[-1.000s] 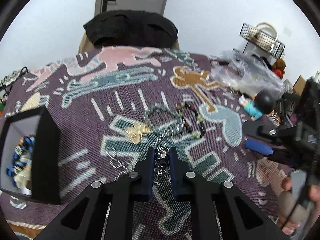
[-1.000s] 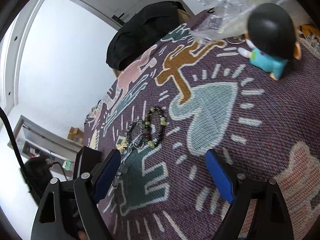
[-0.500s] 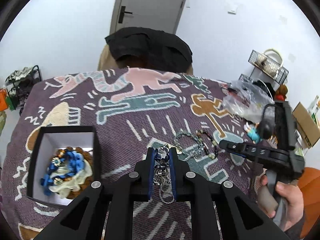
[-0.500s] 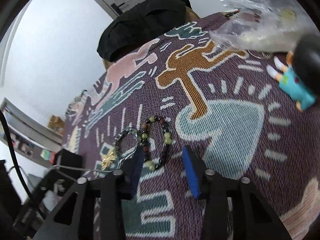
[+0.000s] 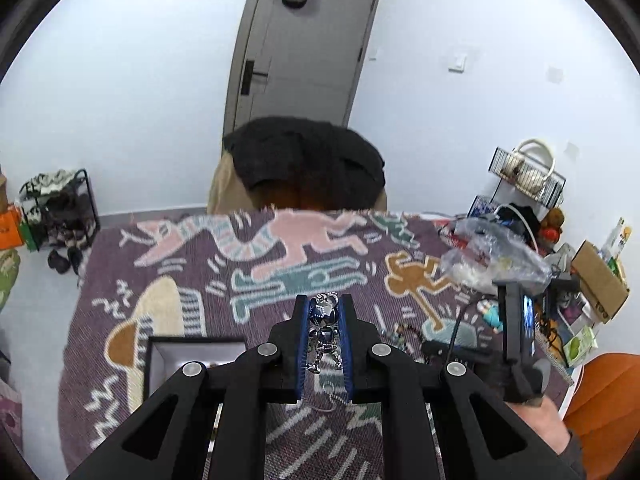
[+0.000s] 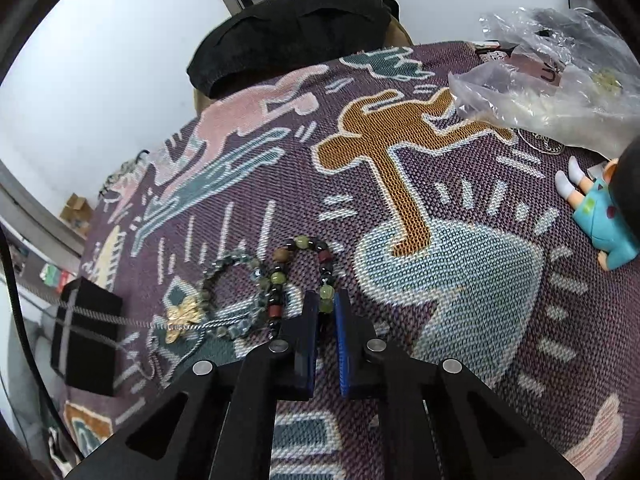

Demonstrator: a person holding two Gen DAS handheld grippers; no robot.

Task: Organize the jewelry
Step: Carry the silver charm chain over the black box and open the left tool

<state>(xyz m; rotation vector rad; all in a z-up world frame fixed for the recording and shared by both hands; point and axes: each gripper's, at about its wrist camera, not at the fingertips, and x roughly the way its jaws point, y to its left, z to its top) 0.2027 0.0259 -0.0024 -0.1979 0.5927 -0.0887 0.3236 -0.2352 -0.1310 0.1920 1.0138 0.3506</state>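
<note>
1. Two grippers work over a purple woven cloth [image 6: 500, 320] patterned with pink, orange and teal figures; it covers the whole work surface.
2. Behind the cloth's far edge a black garment [image 5: 308, 160] hangs over a chair back, in front of a grey door [image 5: 304, 44].
3. At the right rear of the cloth lies a crumpled clear plastic bag [image 6: 560, 92], with a small doll in a turquoise outfit [image 6: 604, 216] lying near it.
4. An open black box [image 5: 192, 350] with a white lining sits at the cloth's left side, partly hidden behind the left gripper's frame.
5. The left gripper [image 5: 325, 308] is raised above the cloth, its blue pads clamped on a silver bear-shaped pendant [image 5: 325, 328] whose chain dangles below the fingers.
6. The right gripper [image 6: 326, 300] is down at the cloth, its jaws closing with the green beads of a multicoloured bead bracelet [image 6: 316, 264] between the pads, which appear to press on them.
7. Just left of that bracelet lies a grey-blue bead bracelet [image 6: 236, 268], beside a gold butterfly charm [image 6: 184, 314] on a silver chain.
</note>
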